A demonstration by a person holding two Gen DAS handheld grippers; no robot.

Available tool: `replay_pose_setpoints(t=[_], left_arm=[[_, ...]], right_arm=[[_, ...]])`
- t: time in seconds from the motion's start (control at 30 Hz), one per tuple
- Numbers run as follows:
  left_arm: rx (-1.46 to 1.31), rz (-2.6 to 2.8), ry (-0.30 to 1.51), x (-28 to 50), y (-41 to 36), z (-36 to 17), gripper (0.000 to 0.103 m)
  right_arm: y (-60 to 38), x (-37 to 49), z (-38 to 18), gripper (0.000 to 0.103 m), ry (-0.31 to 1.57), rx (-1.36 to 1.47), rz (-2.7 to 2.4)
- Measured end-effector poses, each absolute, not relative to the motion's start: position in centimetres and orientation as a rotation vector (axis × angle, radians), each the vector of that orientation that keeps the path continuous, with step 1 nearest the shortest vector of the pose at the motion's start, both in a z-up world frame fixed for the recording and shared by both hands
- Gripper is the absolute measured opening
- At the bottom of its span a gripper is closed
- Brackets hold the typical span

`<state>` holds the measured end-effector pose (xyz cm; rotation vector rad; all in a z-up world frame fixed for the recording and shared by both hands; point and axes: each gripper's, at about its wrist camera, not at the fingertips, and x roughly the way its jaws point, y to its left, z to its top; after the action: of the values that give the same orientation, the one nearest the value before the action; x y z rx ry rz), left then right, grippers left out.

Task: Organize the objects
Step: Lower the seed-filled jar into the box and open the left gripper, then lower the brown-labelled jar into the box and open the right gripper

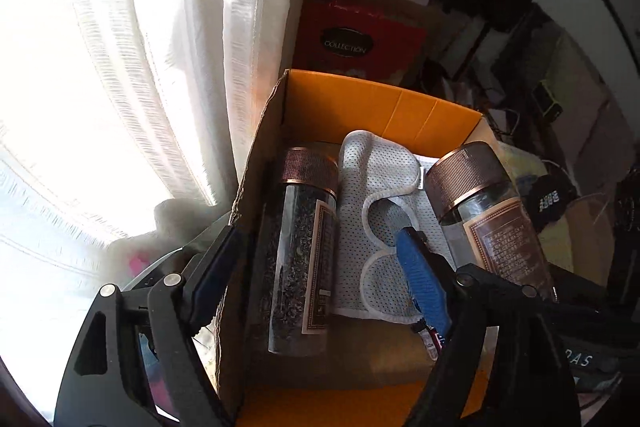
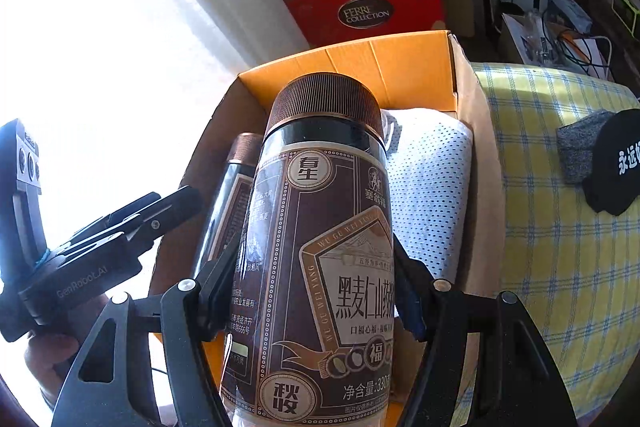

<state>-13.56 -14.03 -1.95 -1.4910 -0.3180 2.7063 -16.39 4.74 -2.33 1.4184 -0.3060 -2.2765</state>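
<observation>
Two jars, one cardboard box

Left wrist: left gripper (image 1: 320, 267) gapes wide over a dark-filled clear jar with ribbed brown cap (image 1: 300, 247) lying in the orange-lined cardboard box (image 1: 380, 103) beside white mesh cloth (image 1: 384, 195).
Right wrist: right gripper (image 2: 316, 291) clamps a brown-labelled jar (image 2: 320, 267) above that box.

This looks like a lived-in room of a home, a bedroom or spare room used for storage. A pale curtain (image 1: 168, 75) hangs over a bright window, and a yellow checked cloth (image 2: 560, 227) covers what seems to be a bed, with a black cap (image 2: 616, 163) lying on it. Against the wall, red gift boxes (image 2: 368, 3) of chocolates and tea are stacked on cartons, and nearby a clutter of cables (image 2: 576, 47) and small electronics sits beside an open cardboard box (image 2: 400, 63).
</observation>
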Motion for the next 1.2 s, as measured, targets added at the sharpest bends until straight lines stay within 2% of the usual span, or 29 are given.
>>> replay_pose_setpoints(t=[0.47, 0.73, 0.97, 1.13, 1.17, 1.2], left_arm=[[-1.475, 2.742, -0.353, -12.6, -15.7, -1.6, 0.082], [-1.472, 2.723, -0.363, -12.4, -15.5, -1.8, 0.082], [-1.453, 2.708, -0.356, -12.1, -14.5, -1.6, 0.087], [-1.464, 2.705, -0.343, -12.0, -13.7, -1.7, 0.089], [-1.462, 2.698, -0.352, -12.0, -13.6, -1.6, 0.09], [-1.46, 2.692, -0.358, -12.0, -13.4, -1.6, 0.098]], right_arm=[[1.1, -15.5, -6.2, 0.071, -0.451, 1.485, -2.187], [0.7, -14.2, -4.9, 0.071, -0.344, 1.44, -2.194], [2.7, -13.1, -2.4, 0.071, -0.204, 1.386, -2.307], [5.0, -13.6, -1.9, 0.075, -0.194, 1.385, -2.361], [5.3, -13.6, -1.8, 0.076, -0.193, 1.386, -2.366], [5.6, -13.7, -1.7, 0.078, -0.188, 1.385, -2.373]])
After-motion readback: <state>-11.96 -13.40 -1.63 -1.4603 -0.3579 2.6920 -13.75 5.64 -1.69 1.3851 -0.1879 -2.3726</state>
